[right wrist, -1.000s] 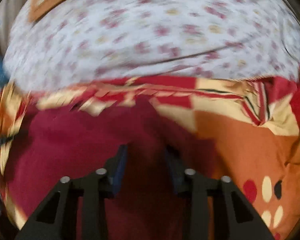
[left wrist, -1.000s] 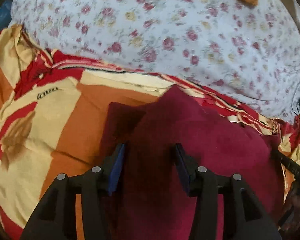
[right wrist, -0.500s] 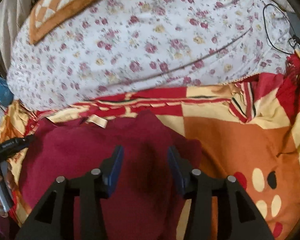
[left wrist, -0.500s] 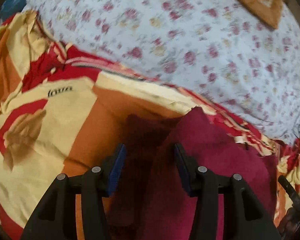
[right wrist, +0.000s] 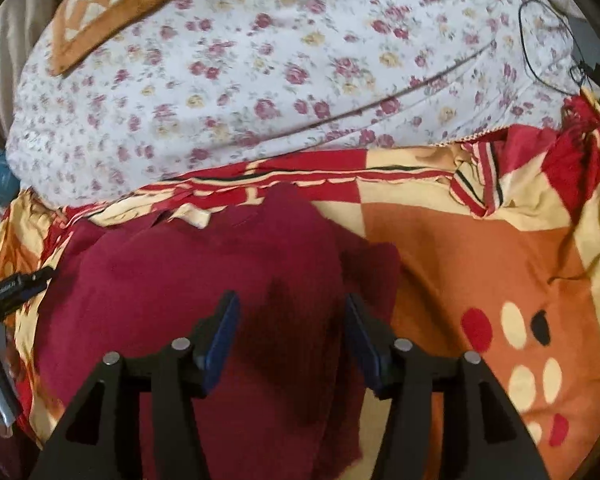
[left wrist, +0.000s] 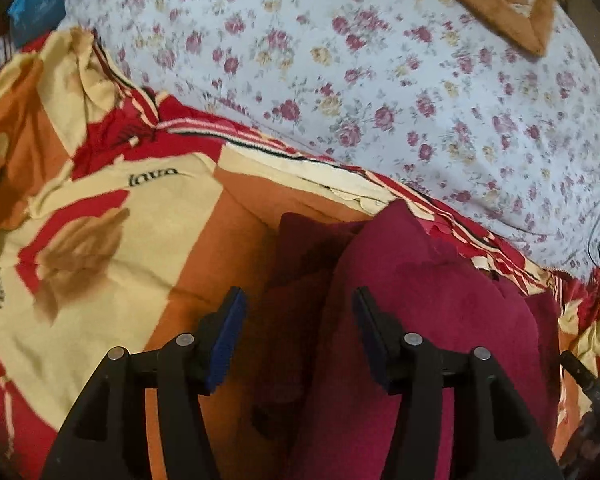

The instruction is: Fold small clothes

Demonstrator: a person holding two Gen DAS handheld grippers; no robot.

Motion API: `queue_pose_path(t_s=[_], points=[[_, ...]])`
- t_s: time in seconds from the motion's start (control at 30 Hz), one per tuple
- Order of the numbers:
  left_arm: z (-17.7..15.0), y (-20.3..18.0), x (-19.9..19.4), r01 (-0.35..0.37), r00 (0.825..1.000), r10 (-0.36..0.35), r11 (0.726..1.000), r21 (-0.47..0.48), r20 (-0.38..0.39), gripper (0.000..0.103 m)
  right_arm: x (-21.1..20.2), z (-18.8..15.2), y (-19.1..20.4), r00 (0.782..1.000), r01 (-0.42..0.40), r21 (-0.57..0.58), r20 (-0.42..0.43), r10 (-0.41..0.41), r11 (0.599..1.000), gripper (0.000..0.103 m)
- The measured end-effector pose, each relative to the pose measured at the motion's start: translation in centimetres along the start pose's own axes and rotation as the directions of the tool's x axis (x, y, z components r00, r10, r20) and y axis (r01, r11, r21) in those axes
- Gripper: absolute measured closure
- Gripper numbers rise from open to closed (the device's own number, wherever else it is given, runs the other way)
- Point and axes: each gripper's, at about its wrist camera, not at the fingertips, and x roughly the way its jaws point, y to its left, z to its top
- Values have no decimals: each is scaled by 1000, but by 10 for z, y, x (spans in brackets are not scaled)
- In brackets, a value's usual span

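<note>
A dark red garment lies on a patterned orange, cream and red blanket. In the left wrist view its left edge is folded and bunched, with a raised fold running up between the fingers. My left gripper is open above that fold, holding nothing. In the right wrist view the same garment spreads left of centre, its right edge layered. My right gripper is open over that right edge, empty. The left gripper's body shows at the far left of the right wrist view.
A white sheet with red flowers covers the bed beyond the blanket. An orange checked cushion lies on it. A black cable lies at the sheet's right edge. A blue item sits at the far left.
Both grippers have drawn back from the garment, so more floral sheet shows. The garment's left edge now looks more bunched. Both grippers stayed open.
</note>
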Motion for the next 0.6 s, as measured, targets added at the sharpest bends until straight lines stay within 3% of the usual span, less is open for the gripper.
queue_pose_path(t_s=[0.33, 0.6], points=[[-37, 1, -29, -26, 1000, 24, 997, 74, 20, 58, -12, -21, 49, 996, -75, -90, -56, 70, 993, 41], [-43, 9, -31, -17, 1000, 17, 998, 60, 8, 58, -1, -36, 70, 992, -100, -108, -93, 90, 989, 41]])
